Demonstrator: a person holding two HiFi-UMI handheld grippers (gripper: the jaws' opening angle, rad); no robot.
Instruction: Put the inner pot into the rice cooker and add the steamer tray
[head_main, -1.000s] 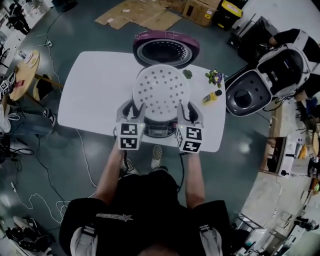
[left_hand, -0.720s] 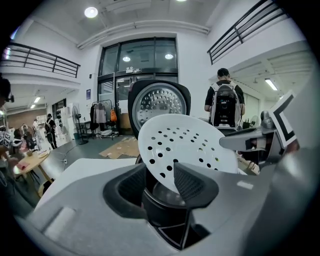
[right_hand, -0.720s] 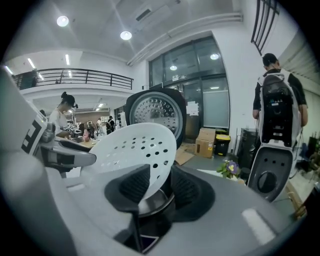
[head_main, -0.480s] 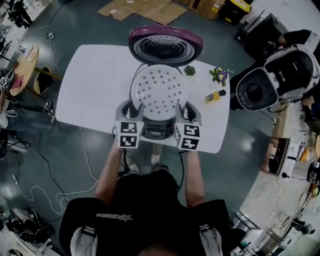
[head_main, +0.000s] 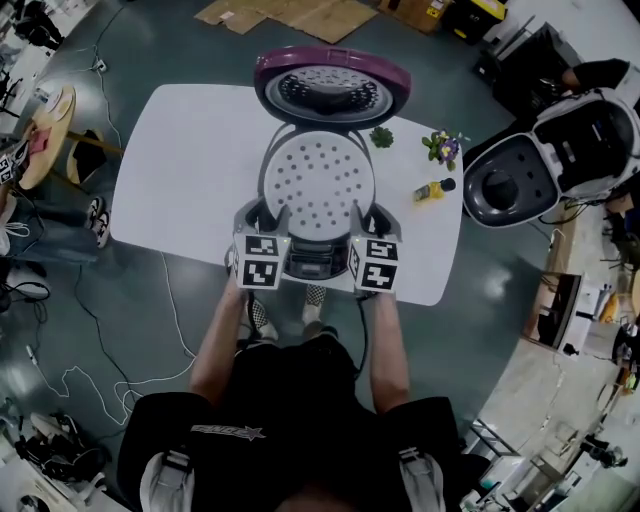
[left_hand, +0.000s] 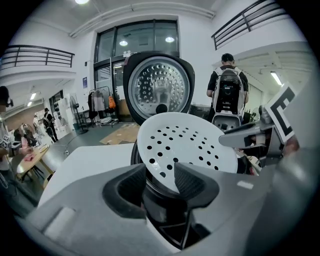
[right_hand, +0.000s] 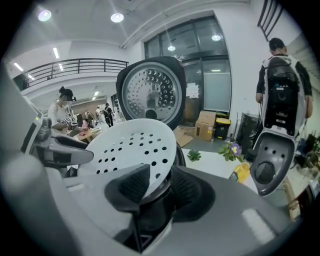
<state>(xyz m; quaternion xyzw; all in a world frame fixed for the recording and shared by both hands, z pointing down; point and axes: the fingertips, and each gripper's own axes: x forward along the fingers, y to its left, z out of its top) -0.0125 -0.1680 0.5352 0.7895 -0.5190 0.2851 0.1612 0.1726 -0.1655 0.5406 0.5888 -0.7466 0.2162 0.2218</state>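
A white perforated steamer tray (head_main: 318, 185) hangs, tilted, just over the open rice cooker (head_main: 316, 262), whose purple-rimmed lid (head_main: 332, 88) stands up behind it. My left gripper (head_main: 268, 216) is shut on the tray's left near rim and my right gripper (head_main: 365, 216) on its right near rim. In the left gripper view the tray (left_hand: 187, 145) has its edge pinched between the pads of the left gripper (left_hand: 160, 181). The right gripper view shows the tray (right_hand: 127, 145) clamped the same way by the right gripper (right_hand: 159, 186). The tray hides the cooker's opening, apart from a dark rim (left_hand: 136, 156).
The cooker stands on a white table (head_main: 190, 170) with a small green plant (head_main: 381, 137), a bunch of flowers (head_main: 443, 148) and a yellow bottle (head_main: 430, 189) to its right. A second open cooker (head_main: 520, 180) stands off the table's right end, with a person (head_main: 590, 75) behind it.
Both grippers have sunk with the steamer tray, which now sits lower and closer over the cooker's opening. The grip on the tray is unchanged.
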